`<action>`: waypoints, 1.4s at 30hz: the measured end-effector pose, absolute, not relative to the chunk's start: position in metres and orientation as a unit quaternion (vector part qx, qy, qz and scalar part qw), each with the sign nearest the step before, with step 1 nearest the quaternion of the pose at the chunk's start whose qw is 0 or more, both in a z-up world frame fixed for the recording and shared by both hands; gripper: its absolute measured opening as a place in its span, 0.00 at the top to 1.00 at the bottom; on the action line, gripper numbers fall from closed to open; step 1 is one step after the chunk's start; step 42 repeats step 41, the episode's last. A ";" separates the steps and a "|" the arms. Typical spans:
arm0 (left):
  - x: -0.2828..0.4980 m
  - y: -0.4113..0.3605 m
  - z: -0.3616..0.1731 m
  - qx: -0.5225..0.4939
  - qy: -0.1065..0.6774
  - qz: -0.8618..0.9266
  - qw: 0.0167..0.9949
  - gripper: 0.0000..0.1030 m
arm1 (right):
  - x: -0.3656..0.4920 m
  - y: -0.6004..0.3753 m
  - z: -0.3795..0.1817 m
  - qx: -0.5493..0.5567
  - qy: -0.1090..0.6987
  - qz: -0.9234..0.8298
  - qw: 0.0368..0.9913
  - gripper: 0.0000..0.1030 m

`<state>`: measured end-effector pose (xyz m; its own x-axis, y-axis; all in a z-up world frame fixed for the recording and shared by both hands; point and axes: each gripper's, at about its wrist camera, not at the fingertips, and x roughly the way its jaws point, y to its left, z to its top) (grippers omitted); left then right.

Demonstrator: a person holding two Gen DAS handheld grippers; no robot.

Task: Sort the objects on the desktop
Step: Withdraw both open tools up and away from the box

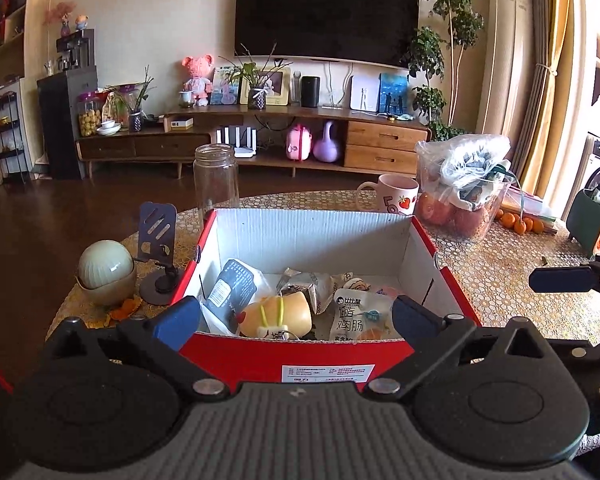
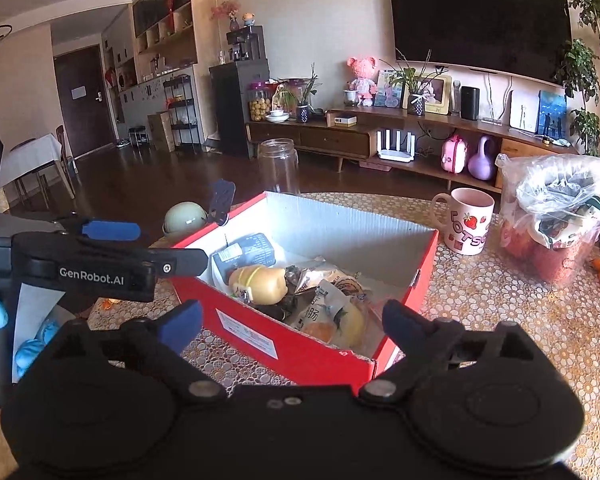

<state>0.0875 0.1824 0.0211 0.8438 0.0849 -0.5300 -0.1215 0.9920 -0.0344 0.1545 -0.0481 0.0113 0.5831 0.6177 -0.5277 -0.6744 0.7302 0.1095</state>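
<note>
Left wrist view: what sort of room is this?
Most likely a home living room: a wall-mounted TV above a wooden media console, potted plants, and a patterned table holding the red box.

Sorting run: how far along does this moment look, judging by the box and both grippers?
Done: snack packets and a yellow squeeze toy lie in the red box. In hand: nothing; left gripper and right gripper are open and empty. Left out: glass jar, strawberry mug, phone stand.

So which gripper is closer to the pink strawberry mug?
Right. The right gripper sits at the box's near corner on the same side as the mug; the left gripper is further over, facing the box's front.
</note>
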 end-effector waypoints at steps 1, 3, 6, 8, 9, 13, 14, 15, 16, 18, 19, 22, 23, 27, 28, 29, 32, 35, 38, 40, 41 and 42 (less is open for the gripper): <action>0.086 0.181 0.021 -0.033 0.273 0.054 0.960 0.00 | 0.153 -0.049 0.012 -0.048 0.274 0.364 0.889 0.03; 0.084 0.179 0.020 -0.038 0.275 0.049 0.960 0.00 | 0.151 -0.052 0.013 -0.042 0.269 0.361 0.892 0.00; 0.080 0.176 0.019 -0.038 0.275 0.051 0.959 0.00 | 0.148 -0.056 0.013 -0.032 0.265 0.361 0.894 0.00; 0.079 0.175 0.018 -0.042 0.275 0.050 0.959 0.00 | 0.146 -0.059 0.013 -0.028 0.265 0.357 0.895 0.00; 0.078 0.174 0.018 -0.042 0.275 0.050 0.959 0.00 | 0.145 -0.060 0.013 -0.025 0.264 0.356 0.896 0.00; 0.071 0.173 0.018 -0.042 0.267 0.055 0.961 0.00 | 0.143 -0.063 0.013 -0.022 0.264 0.355 0.897 0.00; 0.069 0.173 0.019 -0.043 0.266 0.056 0.961 0.00 | 0.142 -0.064 0.013 -0.021 0.263 0.354 0.897 0.00; 0.068 0.173 0.019 -0.042 0.265 0.059 0.961 0.00 | 0.142 -0.065 0.012 -0.021 0.264 0.354 0.897 0.00; 0.067 0.172 0.019 -0.040 0.266 0.060 0.961 0.00 | 0.141 -0.065 0.012 -0.021 0.264 0.353 0.897 0.00; 0.066 0.171 0.018 -0.034 0.265 0.062 0.962 0.00 | 0.141 -0.065 0.012 -0.021 0.264 0.352 0.898 0.00; 0.065 0.169 0.018 -0.030 0.263 0.065 0.962 0.00 | 0.141 -0.066 0.011 -0.021 0.264 0.351 0.898 0.00; 0.063 0.166 0.016 -0.021 0.261 0.066 0.963 0.00 | 0.141 -0.068 0.009 -0.019 0.266 0.349 0.898 0.00; 0.063 0.166 0.015 -0.020 0.262 0.066 0.963 0.00 | 0.140 -0.068 0.009 -0.019 0.266 0.348 0.899 0.00; 0.063 0.164 0.013 -0.016 0.266 0.079 0.961 0.00 | 0.140 -0.069 0.007 -0.019 0.268 0.345 0.899 0.00; 0.063 0.163 0.013 -0.014 0.266 0.080 0.961 0.00 | 0.140 -0.070 0.007 -0.019 0.269 0.345 0.899 0.00; 0.063 0.163 0.013 -0.013 0.267 0.079 0.960 0.00 | 0.140 -0.070 0.007 -0.018 0.269 0.345 0.899 0.00; 0.063 0.162 0.011 -0.013 0.269 0.078 0.960 0.00 | 0.140 -0.070 0.007 -0.019 0.269 0.343 0.900 0.00; 0.061 0.158 0.011 -0.005 0.267 0.078 0.961 0.00 | 0.140 -0.071 0.006 -0.019 0.269 0.343 0.900 0.00; 0.060 0.155 0.011 -0.005 0.268 0.077 0.960 0.00 | 0.140 -0.073 0.005 -0.019 0.269 0.341 0.901 0.00; 0.060 0.155 0.011 -0.012 0.272 0.076 0.959 0.00 | 0.139 -0.074 0.005 -0.018 0.270 0.340 0.901 0.00; 0.060 0.156 0.011 -0.015 0.274 0.077 0.959 0.00 | 0.139 -0.075 0.005 -0.018 0.270 0.339 0.901 0.00; 0.060 0.156 0.011 -0.015 0.274 0.077 0.959 0.00 | 0.139 -0.075 0.005 -0.018 0.270 0.339 0.901 0.00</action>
